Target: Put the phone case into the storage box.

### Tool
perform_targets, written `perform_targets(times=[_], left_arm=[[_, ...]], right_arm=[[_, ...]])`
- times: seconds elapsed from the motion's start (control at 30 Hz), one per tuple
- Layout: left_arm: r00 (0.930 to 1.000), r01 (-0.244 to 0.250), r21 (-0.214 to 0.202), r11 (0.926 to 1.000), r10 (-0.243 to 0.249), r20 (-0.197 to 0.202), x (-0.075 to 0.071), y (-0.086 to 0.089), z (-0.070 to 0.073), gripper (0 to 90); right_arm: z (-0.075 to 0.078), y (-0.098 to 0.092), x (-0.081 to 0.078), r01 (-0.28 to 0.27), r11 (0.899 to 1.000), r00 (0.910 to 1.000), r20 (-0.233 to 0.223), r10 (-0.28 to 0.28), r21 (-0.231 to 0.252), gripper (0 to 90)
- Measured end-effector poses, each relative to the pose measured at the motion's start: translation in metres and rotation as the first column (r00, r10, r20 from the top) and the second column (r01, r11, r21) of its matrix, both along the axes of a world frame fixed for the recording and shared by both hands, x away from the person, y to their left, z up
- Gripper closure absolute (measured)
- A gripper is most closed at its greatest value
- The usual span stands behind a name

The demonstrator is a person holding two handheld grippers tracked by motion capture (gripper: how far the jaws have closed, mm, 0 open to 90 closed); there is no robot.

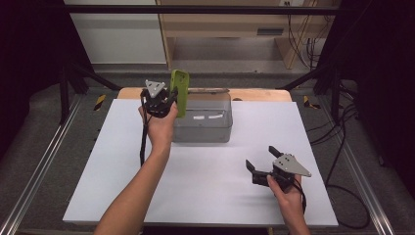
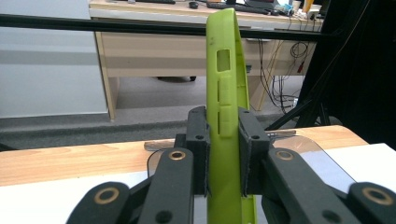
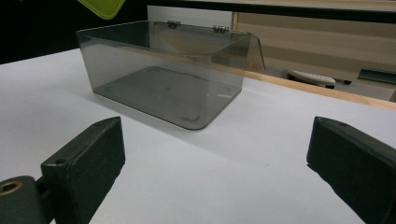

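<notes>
Lower end of the green phone case is cut off at the bottom of the left gripper view, and in the right gripper view just one green corner pokes in at the top edge. Box bottom is hard to read through the smoky plastic, cannot tell if anything lies inside. Left forearm reaches up the bench, hand wrapped round the left gripper, which holds the case upright, just beside the left rim of the clear grey box and lifted off the white surface. Its fingers pinch the case from both sides, pads flat on its faces. Right gripper sits low near the bench's front right, well apart from the box, fingers spread wide with nothing between them. Left gripper view gives the case's side cutout and buttons; right gripper view gives the box's hinged lid tipped open at the back
</notes>
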State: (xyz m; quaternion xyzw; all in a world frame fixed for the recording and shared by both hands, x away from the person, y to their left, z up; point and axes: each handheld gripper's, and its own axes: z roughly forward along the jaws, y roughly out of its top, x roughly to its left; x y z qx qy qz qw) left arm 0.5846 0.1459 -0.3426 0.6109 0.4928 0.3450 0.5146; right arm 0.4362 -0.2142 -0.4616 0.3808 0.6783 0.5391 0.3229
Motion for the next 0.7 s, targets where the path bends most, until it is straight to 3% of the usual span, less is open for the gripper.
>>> perform_targets(times=[0.7], left_arm=[[0.9998, -0.016, 0.001, 0.9999, 0.016, -0.012, 0.0026, 0.0035, -0.0089, 77.7]], right_arm=[[0.0, -0.0008, 0.0002, 0.002, 1.0, 1.0, -0.007, -0.002, 0.004, 4.9]])
